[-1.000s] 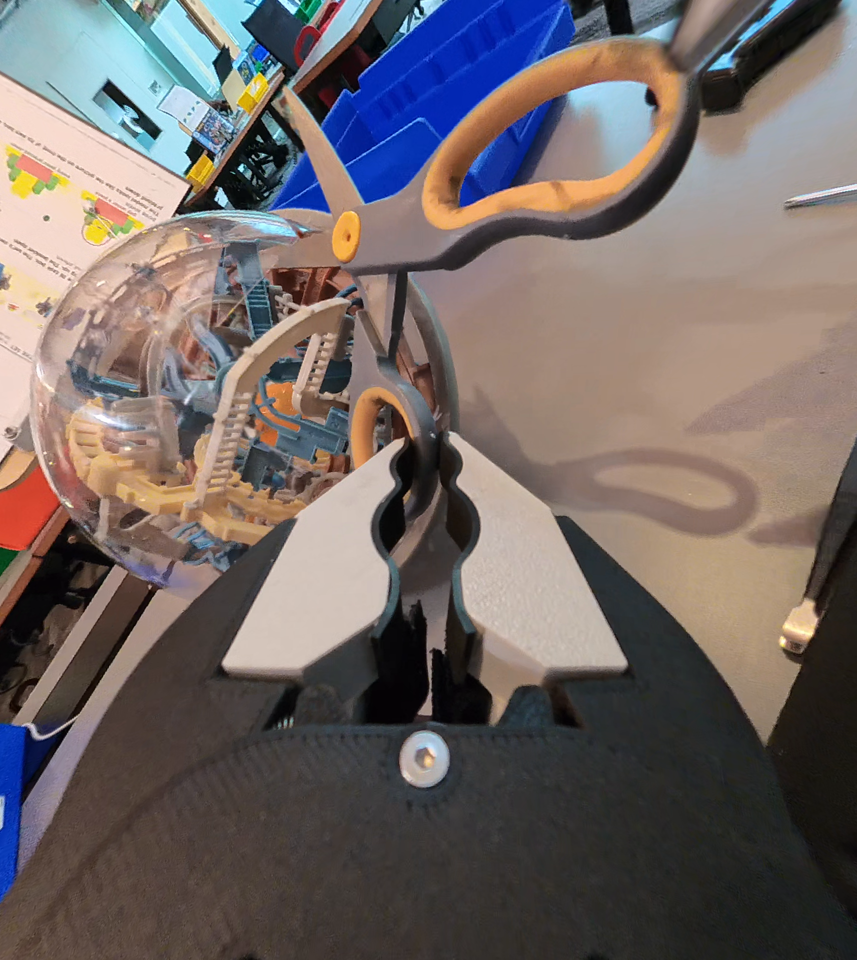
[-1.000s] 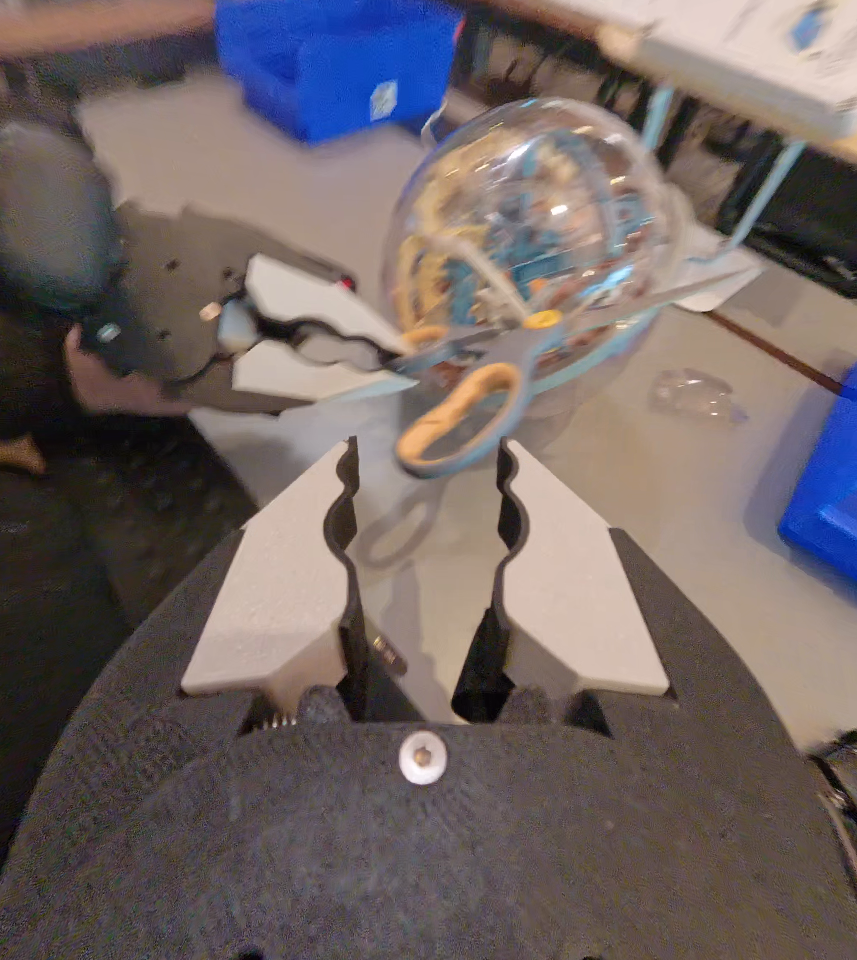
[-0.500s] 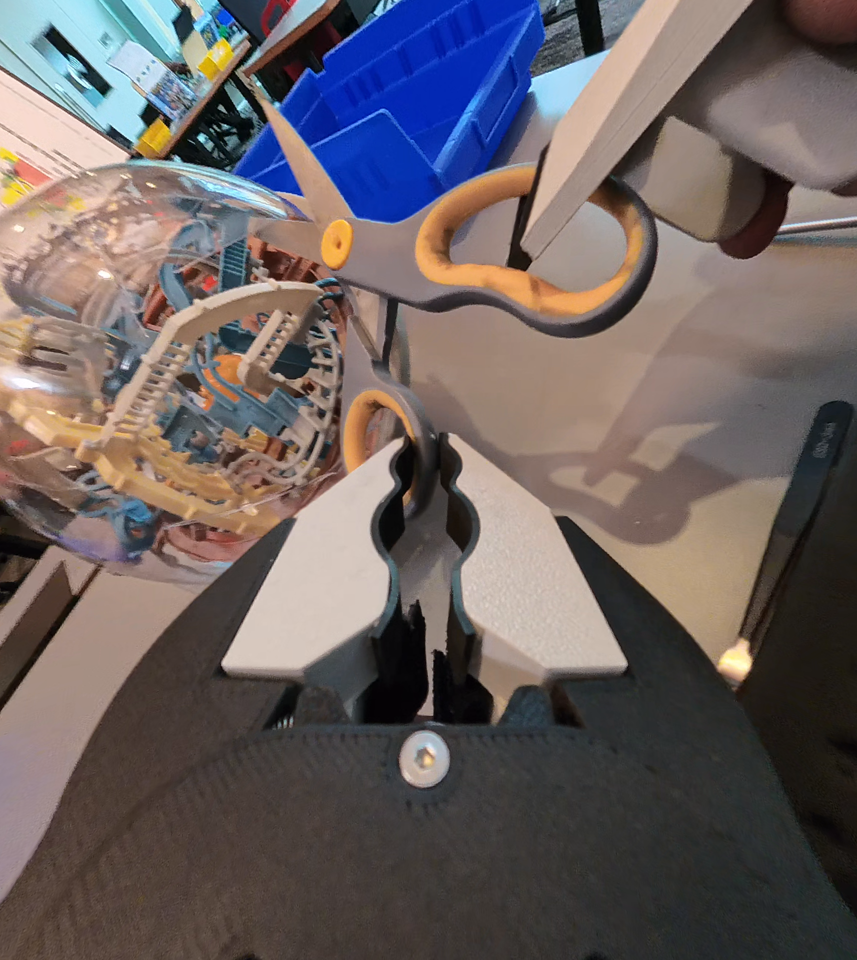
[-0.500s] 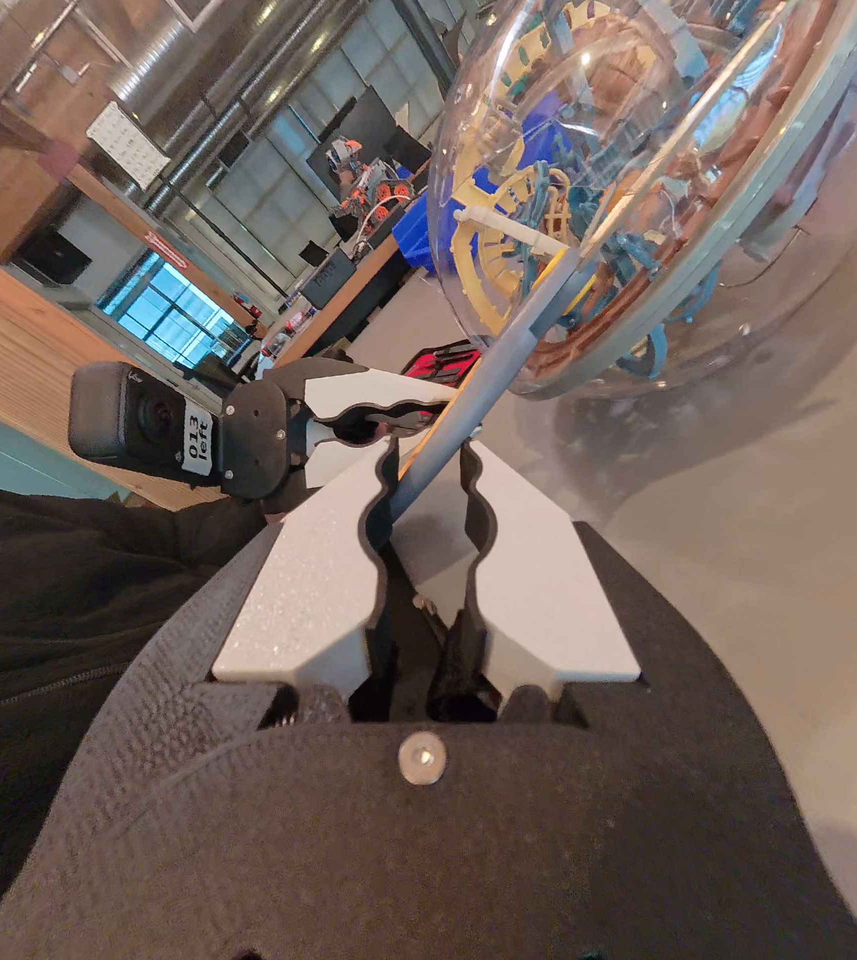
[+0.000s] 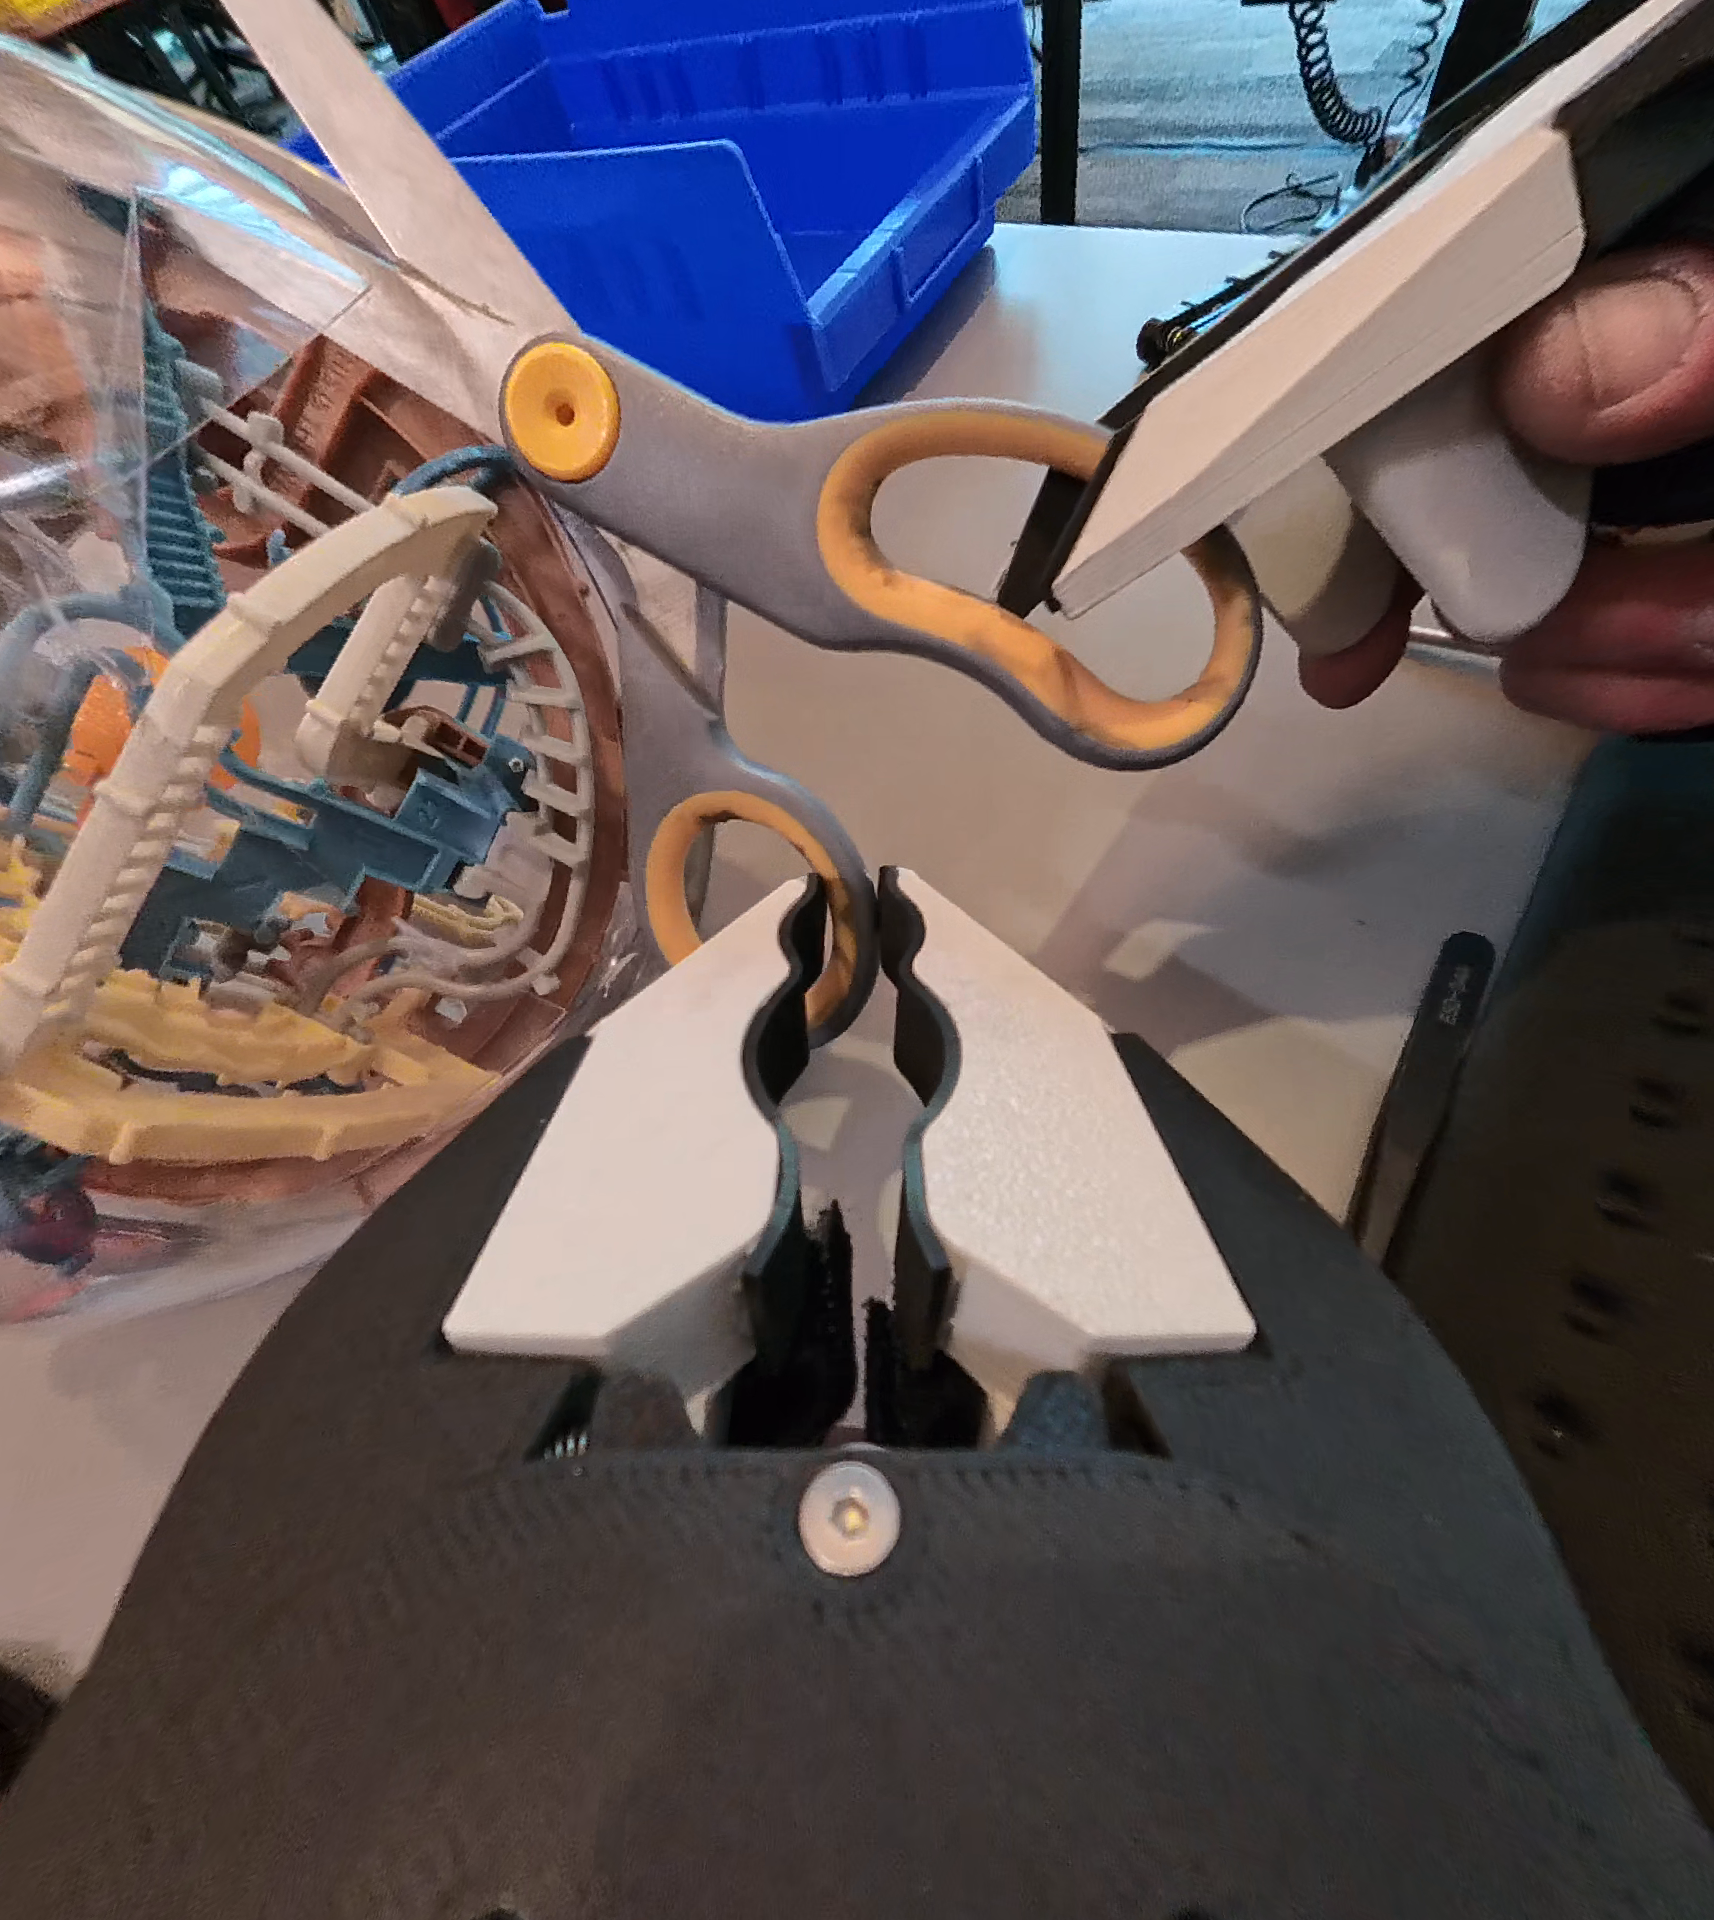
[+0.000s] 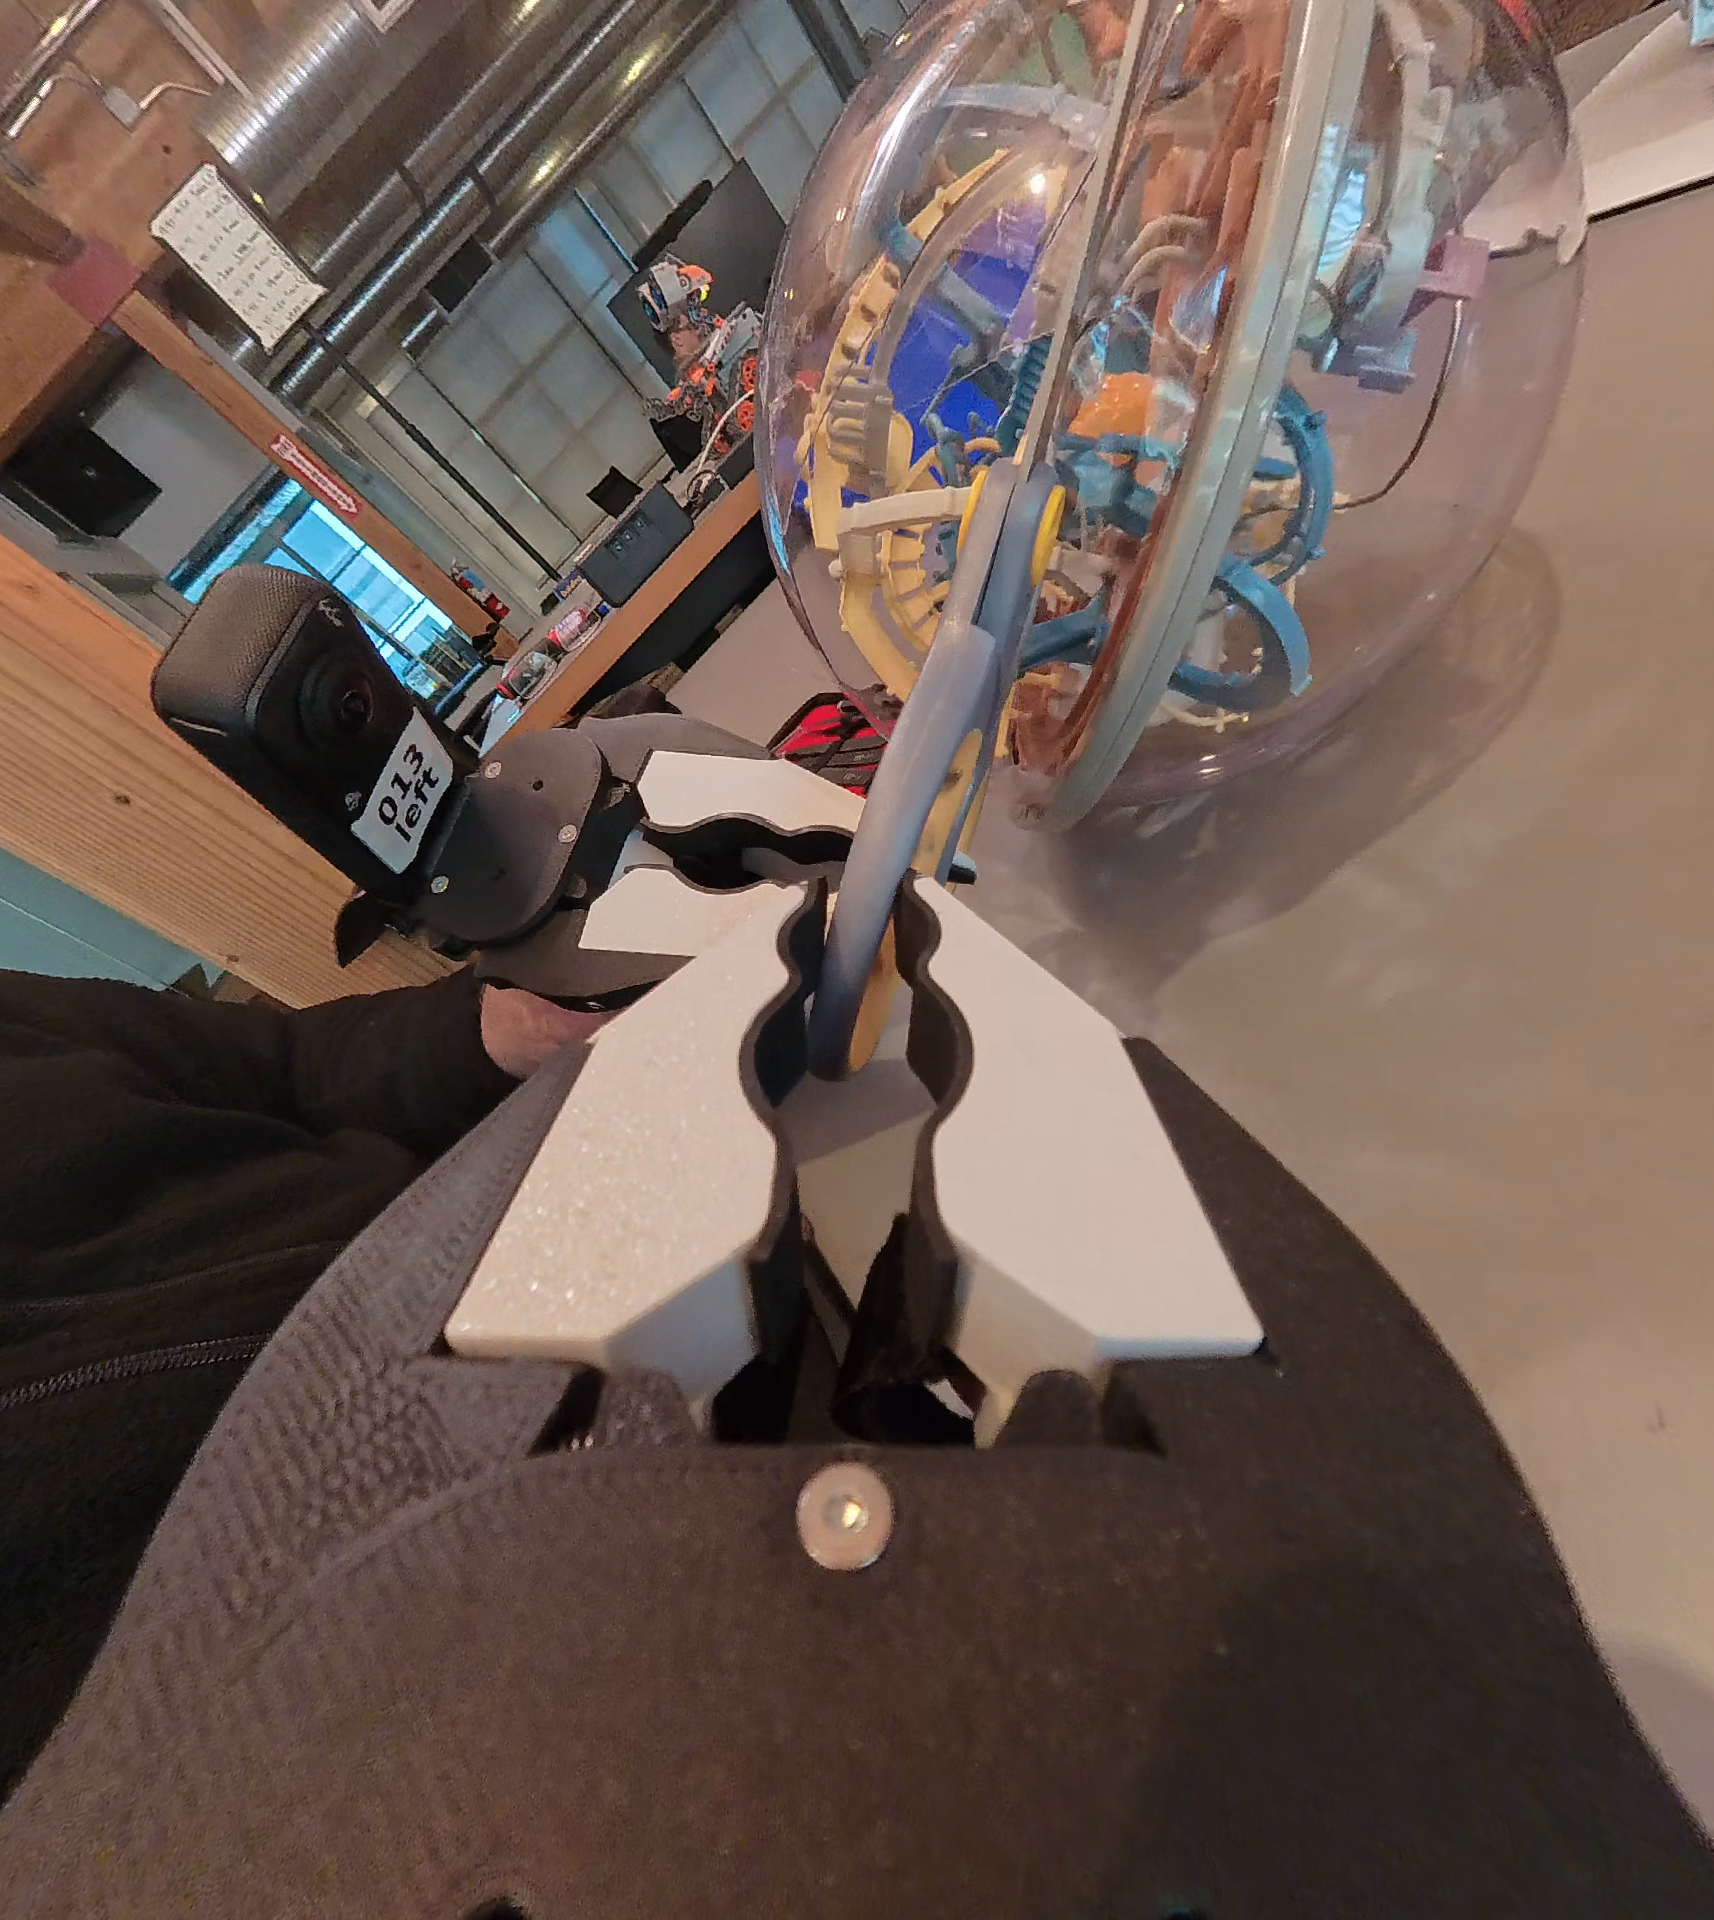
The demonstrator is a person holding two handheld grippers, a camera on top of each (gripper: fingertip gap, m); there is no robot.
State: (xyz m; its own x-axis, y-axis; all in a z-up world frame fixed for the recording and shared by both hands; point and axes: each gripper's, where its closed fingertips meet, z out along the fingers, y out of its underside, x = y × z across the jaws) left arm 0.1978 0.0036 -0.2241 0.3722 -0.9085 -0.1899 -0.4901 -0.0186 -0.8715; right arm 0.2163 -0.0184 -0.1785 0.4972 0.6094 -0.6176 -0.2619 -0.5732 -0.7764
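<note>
Left gripper clamped on the small handle loop of the grey scissors with yellow-lined handles, held off the grey table. Right gripper pinched on the rim of the large loop, one finger through it. Open blades rest against the clear plastic sphere with a coloured maze inside; blue plastic bin behind.

Left wrist view: the scissors upper blade is cut off at 12 o'clock; the lower blade is hidden behind the clear maze sphere, itself cropped at 9 o'clock. The blue bin is cropped at 12 o'clock. Right wrist view: the scissor blades cannot be made out against the sphere.
</note>
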